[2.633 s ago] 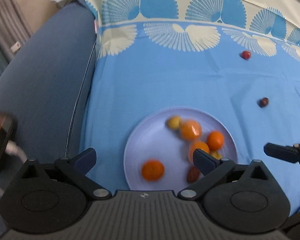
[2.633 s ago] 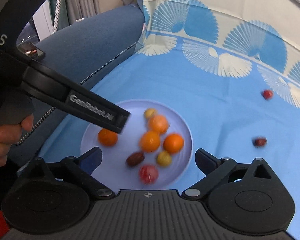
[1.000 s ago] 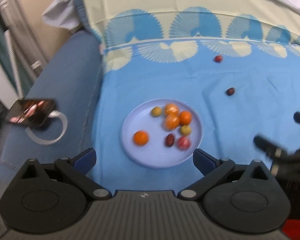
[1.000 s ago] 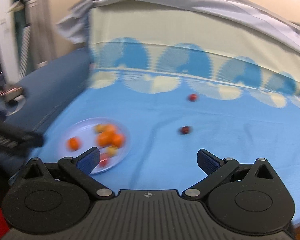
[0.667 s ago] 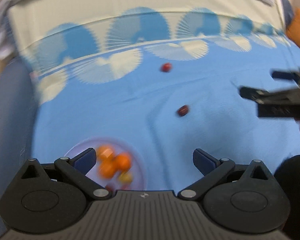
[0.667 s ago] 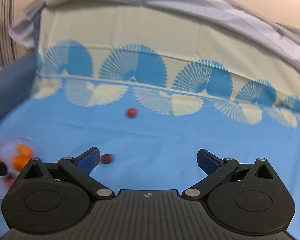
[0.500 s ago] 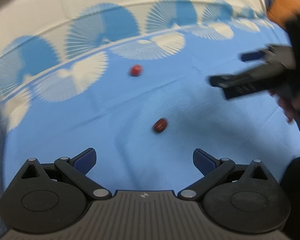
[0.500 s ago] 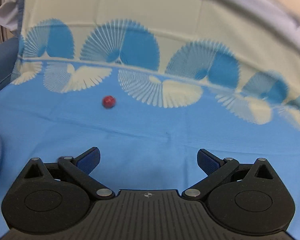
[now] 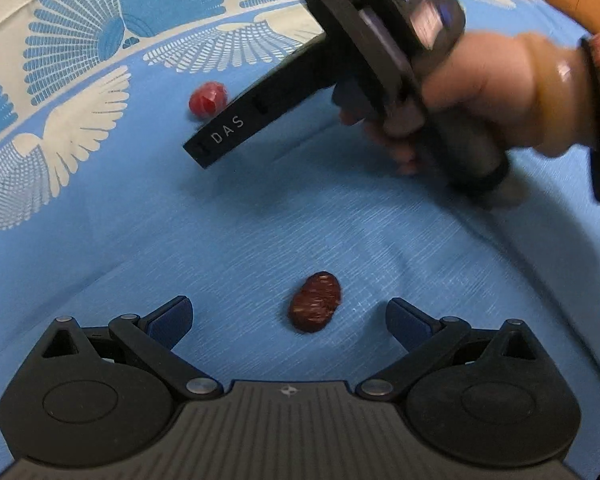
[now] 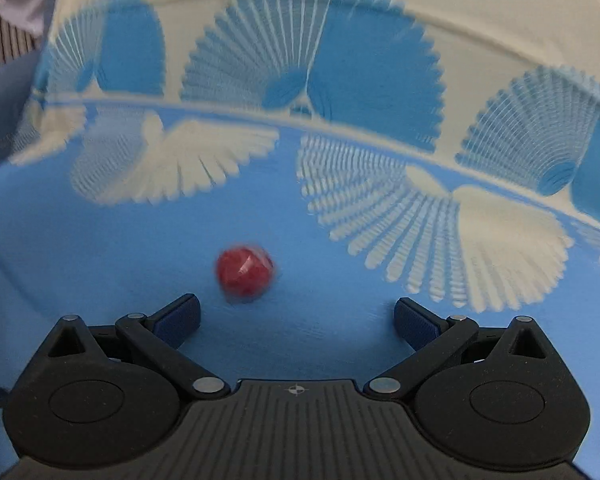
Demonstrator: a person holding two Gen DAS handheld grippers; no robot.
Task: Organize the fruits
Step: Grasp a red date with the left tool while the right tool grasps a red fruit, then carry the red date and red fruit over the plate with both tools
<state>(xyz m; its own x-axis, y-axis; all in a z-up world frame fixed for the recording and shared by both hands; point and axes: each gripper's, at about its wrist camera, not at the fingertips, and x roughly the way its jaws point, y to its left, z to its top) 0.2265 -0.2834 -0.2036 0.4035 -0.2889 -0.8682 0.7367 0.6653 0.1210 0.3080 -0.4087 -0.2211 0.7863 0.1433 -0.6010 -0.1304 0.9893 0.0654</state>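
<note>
A dark brown date-like fruit [image 9: 315, 302] lies on the blue cloth just ahead of my left gripper [image 9: 288, 314], whose fingers stand open on either side of it without touching. Farther back a round red fruit [image 9: 207, 98] rests beside the black finger of the other gripper, held by a hand [image 9: 484, 92]. In the right wrist view the same red fruit [image 10: 244, 274] sits just ahead of my right gripper [image 10: 296, 316], left of centre, with the fingers open and nothing between them. The plate of fruit is out of view.
The blue cloth [image 9: 260, 216] with white and blue fan patterns covers the soft surface. A cream border [image 10: 340, 12] rises at the back. A dark blue cushion edge [image 10: 0, 92] shows at the far left of the right wrist view.
Both grippers have left the plate and swung right, closing in low on the two loose fruits. The brown fruit now sits between the left fingertips; the red one is near the right fingers.
</note>
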